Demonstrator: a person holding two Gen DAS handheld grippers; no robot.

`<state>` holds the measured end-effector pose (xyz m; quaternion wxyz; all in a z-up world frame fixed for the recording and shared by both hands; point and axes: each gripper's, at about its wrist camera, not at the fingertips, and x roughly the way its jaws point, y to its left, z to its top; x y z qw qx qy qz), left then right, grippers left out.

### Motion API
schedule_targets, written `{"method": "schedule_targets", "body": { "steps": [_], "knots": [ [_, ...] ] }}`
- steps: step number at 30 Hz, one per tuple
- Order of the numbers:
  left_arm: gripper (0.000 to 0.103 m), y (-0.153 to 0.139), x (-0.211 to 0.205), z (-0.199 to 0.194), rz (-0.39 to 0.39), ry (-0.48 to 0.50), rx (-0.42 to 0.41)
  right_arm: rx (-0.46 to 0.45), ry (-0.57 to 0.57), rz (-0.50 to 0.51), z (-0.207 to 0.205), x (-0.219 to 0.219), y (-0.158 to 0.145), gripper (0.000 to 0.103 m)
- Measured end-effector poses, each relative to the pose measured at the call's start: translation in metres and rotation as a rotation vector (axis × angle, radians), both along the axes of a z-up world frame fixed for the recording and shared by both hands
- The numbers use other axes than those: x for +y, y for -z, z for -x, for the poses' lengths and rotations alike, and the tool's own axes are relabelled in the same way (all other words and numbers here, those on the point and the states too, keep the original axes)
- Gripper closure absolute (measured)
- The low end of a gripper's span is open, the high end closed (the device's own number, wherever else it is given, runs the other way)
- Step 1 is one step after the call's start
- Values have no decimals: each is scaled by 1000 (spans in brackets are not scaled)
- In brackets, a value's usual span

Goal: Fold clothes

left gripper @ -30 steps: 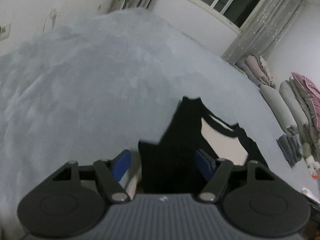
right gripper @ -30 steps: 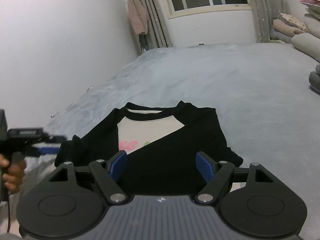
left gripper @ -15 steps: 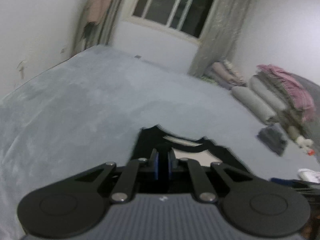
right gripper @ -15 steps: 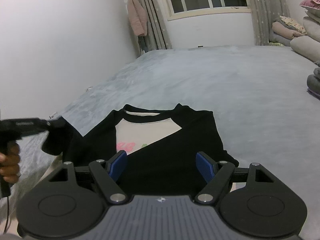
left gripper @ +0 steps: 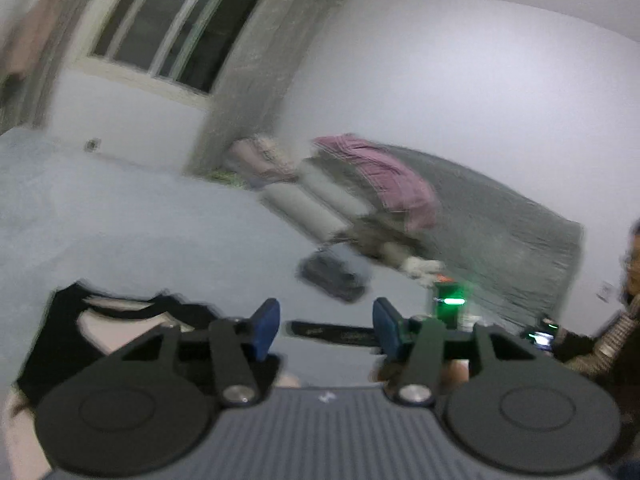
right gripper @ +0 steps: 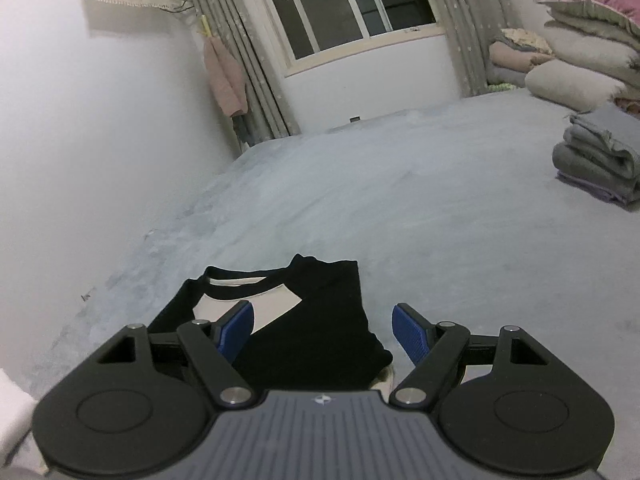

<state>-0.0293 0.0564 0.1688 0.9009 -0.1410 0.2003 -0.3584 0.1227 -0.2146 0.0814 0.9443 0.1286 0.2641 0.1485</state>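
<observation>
We see the right claw point(right gripper: 322, 330) spread wide and empty above the black shirt point(right gripper: 320, 328), which lies on the grey bed point(right gripper: 440, 208) just beyond its fingers. The left claw point(left gripper: 325, 326) gapes too, the shirt to its left.

Left wrist view is smearing with motion blur: bedding pile point(left gripper: 372, 184) and window point(left gripper: 176, 36) are reading soft. Black shirt point(right gripper: 320, 320) is disappearing behind the right gripper point(right gripper: 322, 330) body at its near hem. A person point(left gripper: 616, 320) is running off the frame's right edge.
</observation>
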Motion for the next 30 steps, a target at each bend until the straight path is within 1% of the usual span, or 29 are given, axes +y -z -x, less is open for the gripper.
{"method": "schedule_targets", "body": {
  "steps": [3, 5, 6, 7, 10, 12, 14, 15, 18, 27, 28, 30],
  "knots": [
    [51, 23, 21, -26, -75, -126, 76, 6, -24, 8, 1, 1, 0, 26],
    [51, 44, 40, -50, -148, -236, 141, 14, -54, 25, 1, 7, 1, 25],
    [51, 56, 49, -60, -201, -298, 175, 16, -72, 39, 2, 11, 2, 25],
    [52, 64, 57, -69, -256, -354, 192, 18, -90, 53, 3, 15, 3, 24],
    [52, 78, 78, -84, -397, -467, 206, 22, -139, 90, 5, 27, 6, 24],
    [52, 80, 91, -89, -411, -493, 214, 29, -166, 101, 7, 32, 7, 24],
    [52, 79, 97, -90, -407, -462, 209, 43, -187, 100, 6, 35, 9, 23],
    [51, 80, 94, -93, -424, -442, 199, 54, -198, 96, 6, 36, 10, 23],
    [51, 90, 82, -88, -555, -407, 149, 73, -221, 105, 6, 40, 14, 22],
    [48, 121, 45, -72, -944, -292, -7, 72, -231, 140, 5, 48, 19, 21],
    [48, 124, 42, -71, -977, -281, -21, 72, -234, 146, 6, 50, 19, 21],
    [48, 125, 44, -79, -942, -291, -15, 68, -244, 159, 7, 53, 20, 21]
  ]
}}
